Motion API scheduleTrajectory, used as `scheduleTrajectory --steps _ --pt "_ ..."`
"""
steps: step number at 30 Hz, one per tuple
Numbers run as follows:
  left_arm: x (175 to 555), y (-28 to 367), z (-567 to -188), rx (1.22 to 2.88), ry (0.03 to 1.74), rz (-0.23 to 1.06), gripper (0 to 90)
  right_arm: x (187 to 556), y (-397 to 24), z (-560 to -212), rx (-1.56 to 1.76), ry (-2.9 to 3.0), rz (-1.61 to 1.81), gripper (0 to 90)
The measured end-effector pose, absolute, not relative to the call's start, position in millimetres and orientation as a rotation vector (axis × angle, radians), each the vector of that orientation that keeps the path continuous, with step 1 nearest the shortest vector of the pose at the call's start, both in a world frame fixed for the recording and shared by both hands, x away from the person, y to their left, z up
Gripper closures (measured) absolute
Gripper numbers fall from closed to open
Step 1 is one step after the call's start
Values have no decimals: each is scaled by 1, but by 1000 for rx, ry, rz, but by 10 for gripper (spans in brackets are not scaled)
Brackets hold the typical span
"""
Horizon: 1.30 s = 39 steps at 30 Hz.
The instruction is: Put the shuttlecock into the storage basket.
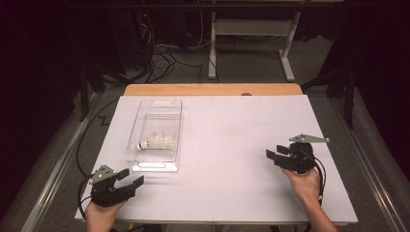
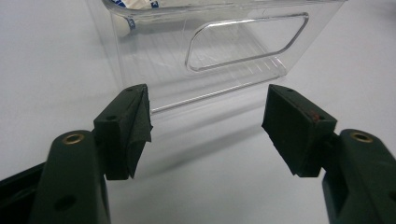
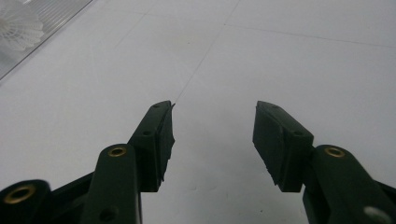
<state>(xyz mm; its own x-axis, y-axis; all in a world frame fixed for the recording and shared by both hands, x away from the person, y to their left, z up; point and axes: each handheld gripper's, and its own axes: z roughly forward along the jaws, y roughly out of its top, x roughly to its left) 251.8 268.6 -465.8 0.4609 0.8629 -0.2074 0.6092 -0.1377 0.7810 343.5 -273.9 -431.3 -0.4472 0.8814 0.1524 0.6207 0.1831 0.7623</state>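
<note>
High view: the left gripper (image 1: 130, 178), jaws parted and empty, is held near the table's front left corner, just short of a clear rectangular plastic bin (image 1: 155, 135) lying along the left side. White feathered shuttlecocks (image 1: 157, 141) are seen inside it. The right gripper (image 1: 274, 153), likewise parted and empty, is held near the right edge. A careless nudge would likely slide the light bin across the white table (image 1: 232, 145).

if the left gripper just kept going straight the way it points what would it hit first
Most likely the near end wall of the clear plastic bin, the one with the handle cutout. The left gripper is open and aimed at it, with bare white table between; the exact gap is hard to judge.
</note>
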Motion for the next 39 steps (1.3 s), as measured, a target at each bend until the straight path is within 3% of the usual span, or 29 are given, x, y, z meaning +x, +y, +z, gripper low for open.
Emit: scheduleTrajectory --steps 39 --pt "251 269 -465 1840 1241 370 330 319 -295 -449 1456 2079 1176 399"
